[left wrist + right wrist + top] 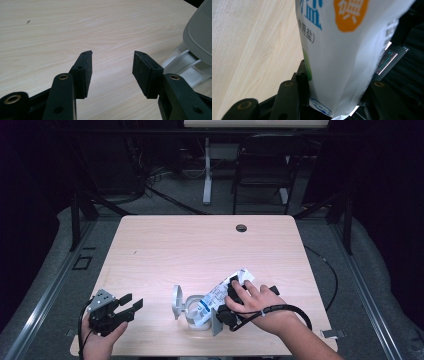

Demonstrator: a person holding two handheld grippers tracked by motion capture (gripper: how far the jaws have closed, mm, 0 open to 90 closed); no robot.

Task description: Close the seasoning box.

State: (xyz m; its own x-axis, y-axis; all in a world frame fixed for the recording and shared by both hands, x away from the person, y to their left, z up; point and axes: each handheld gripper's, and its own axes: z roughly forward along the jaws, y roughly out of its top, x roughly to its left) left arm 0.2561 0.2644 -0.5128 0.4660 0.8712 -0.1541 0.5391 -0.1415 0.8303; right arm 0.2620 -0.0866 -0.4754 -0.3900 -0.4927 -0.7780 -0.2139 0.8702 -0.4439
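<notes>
On a light wooden table (165, 245), two hand-held grippers at work near the front edge.

At the front left corner, the left gripper (131, 303), held in the person's left hand (100, 340). Jaws wide apart, nothing between them, only bare wood under the pads (86, 72) in the left gripper view. Pointing to the right across the table, toward a clear container (192, 312) with grey hinged lids. Near this container but not touching it; one grey lid (200, 37) at the right edge of the left gripper view, just beyond the right jaw.

At the front middle, the right gripper (231, 292), held in the person's right hand (257, 301), with a black cable (295, 312) trailing off to the right. Closed on a white salt bag (222, 292) with blue print and an orange mark. In the right gripper view, the bag (342, 50) pinched between both black jaws, bulging on each side of them. Jaws half-way closed, pressing on the bag from both sides.

The bag tilted, upper end up and to the right, lower end down on the open container. Grey lids standing up on the left side (176, 301) and the right side (216, 320) of the container. Whether salt is coming out, impossible to tell.

Farther back near the table edge, a round cable hole (241, 227).
</notes>
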